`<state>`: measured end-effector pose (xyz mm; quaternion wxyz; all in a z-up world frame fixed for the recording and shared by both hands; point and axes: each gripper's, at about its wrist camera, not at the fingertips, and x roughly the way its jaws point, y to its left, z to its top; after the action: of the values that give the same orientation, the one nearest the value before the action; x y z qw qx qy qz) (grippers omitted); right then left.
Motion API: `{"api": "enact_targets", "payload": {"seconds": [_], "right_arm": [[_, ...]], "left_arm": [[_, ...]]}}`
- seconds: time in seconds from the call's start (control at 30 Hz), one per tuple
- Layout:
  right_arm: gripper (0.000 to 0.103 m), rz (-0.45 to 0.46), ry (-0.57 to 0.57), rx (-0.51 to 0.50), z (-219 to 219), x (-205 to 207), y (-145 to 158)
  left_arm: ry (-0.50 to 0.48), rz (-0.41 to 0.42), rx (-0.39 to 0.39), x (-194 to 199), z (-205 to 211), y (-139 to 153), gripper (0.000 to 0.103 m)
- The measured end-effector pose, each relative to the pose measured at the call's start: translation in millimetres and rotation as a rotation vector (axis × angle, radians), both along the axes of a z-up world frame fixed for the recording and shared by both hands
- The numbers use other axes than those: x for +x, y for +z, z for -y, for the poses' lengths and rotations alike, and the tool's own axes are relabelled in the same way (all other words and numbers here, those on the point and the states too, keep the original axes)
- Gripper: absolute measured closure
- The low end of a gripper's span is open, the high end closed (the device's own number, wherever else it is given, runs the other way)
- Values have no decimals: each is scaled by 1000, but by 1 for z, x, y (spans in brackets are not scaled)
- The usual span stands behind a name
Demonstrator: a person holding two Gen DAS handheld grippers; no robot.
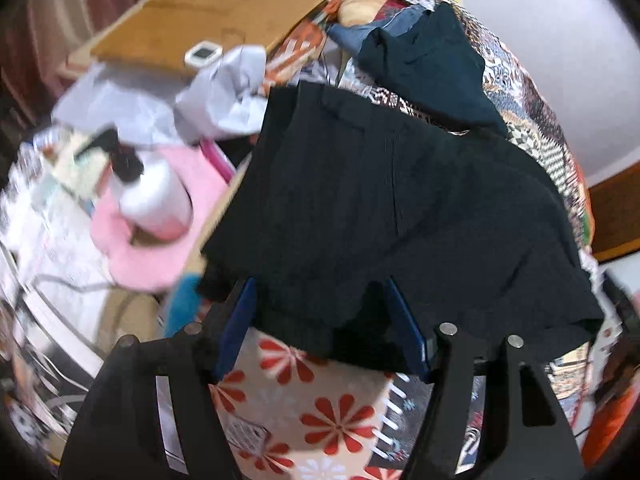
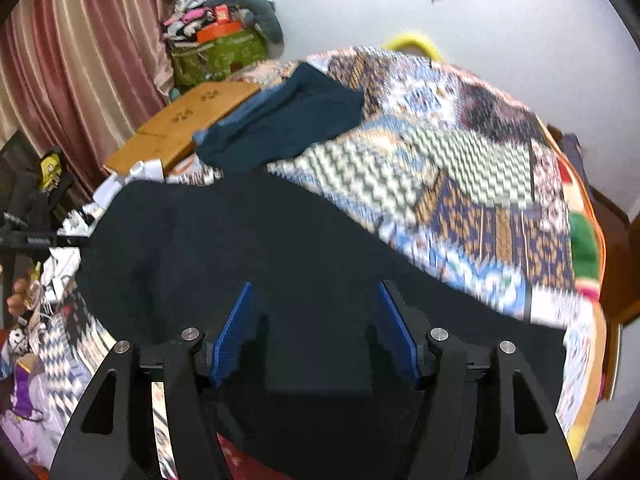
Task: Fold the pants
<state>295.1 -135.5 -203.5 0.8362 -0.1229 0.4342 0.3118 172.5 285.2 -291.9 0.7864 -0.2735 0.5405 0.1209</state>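
Hovering with both jaws spread over the black pants (image 2: pixel 256 248) on the bed (image 2: pixel 460 168), we judge a fold laid; next, another grip.

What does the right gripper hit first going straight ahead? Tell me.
Most likely the black pants: the right gripper stands open right over them, and dark cloth fills the gap between its fingers. How near it is, the picture cannot show.
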Motion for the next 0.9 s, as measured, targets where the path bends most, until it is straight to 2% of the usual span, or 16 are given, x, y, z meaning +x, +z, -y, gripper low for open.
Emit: {"api": "enact_targets", "payload": {"seconds": [0.13,0.2,0.27,0.37,0.4,0.43,0.47,0.5,0.57,0.6,0.63,0.73,0.83,0.9], "right_arm": [[43,-16,-4,-30,7,-10,-19],[41,2,-22,-7,12,-15,-20],[41,0,-31,4,13,-15,-20],[41,5,-35,14,14,-17,-22],[41,8,-35,15,14,-18,-23],[41,10,-34,19,15,-18,-23],[41,9,-34,22,15,-19,-23],[41,5,-36,28,16,-19,-23],[39,-5,-44,41,18,-17,-25],[38,-11,-47,47,19,-17,-26],[38,-19,-50,56,20,-16,-27],[37,-32,-52,65,22,-15,-27],[36,-37,-52,69,22,-15,-27],[36,-37,-53,68,22,-15,-27]], "left_arm": [[43,40,-189,-7,-3,-9,37],[64,42,-244,-6,-4,-14,37],[86,47,-281,-5,-3,-20,37],[94,50,-282,3,0,-23,37],[94,50,-269,7,2,-23,38],[96,51,-230,11,6,-21,48],[96,39,-186,15,8,-20,65],[90,25,-118,19,13,-16,70],[63,44,18,22,25,0,90],[43,62,101,21,33,13,91],[32,84,147,19,36,22,92],[31,150,233,5,38,50,94],[14,169,243,-7,31,61,94],[8,149,228,-11,28,54,94]]}}
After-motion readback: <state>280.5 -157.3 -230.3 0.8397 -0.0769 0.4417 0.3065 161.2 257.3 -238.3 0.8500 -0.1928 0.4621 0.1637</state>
